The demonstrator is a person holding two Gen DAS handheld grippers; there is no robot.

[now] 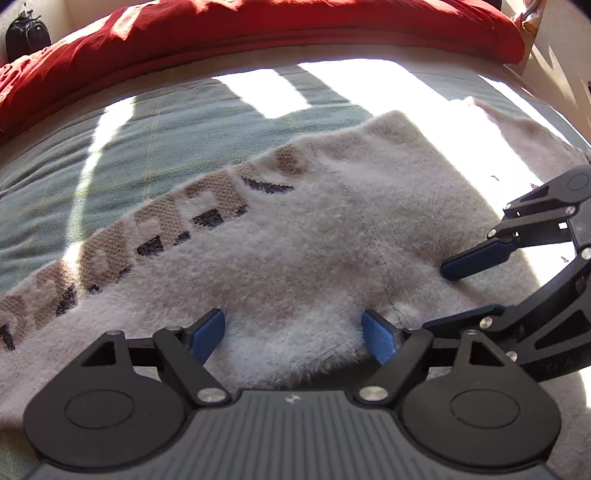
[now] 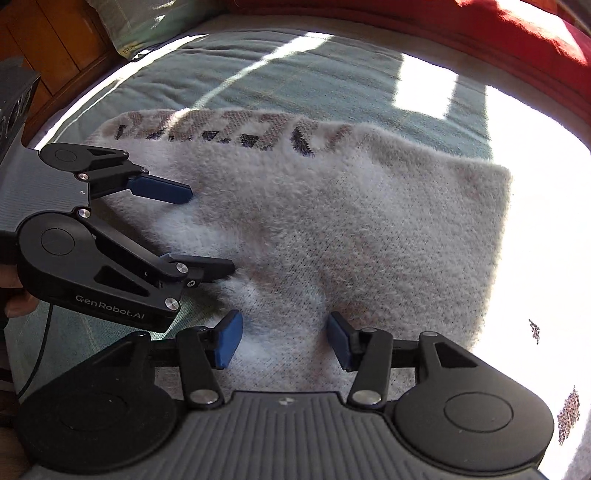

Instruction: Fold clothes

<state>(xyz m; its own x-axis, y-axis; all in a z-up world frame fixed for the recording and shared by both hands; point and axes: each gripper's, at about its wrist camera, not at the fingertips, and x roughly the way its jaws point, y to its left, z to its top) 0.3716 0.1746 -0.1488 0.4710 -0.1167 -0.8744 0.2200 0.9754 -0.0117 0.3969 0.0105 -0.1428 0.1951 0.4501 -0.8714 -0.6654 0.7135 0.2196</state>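
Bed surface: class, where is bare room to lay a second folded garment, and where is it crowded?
Free: the green sheet between the fuzzy sweater and the red blanket. Crowded: the sweater's near edge, where the open left gripper and open right gripper sit close together.

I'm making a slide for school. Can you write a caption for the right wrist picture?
Two open hand-held grippers, right and left, hover over a fuzzy cream sweater on a sunlit green bed.
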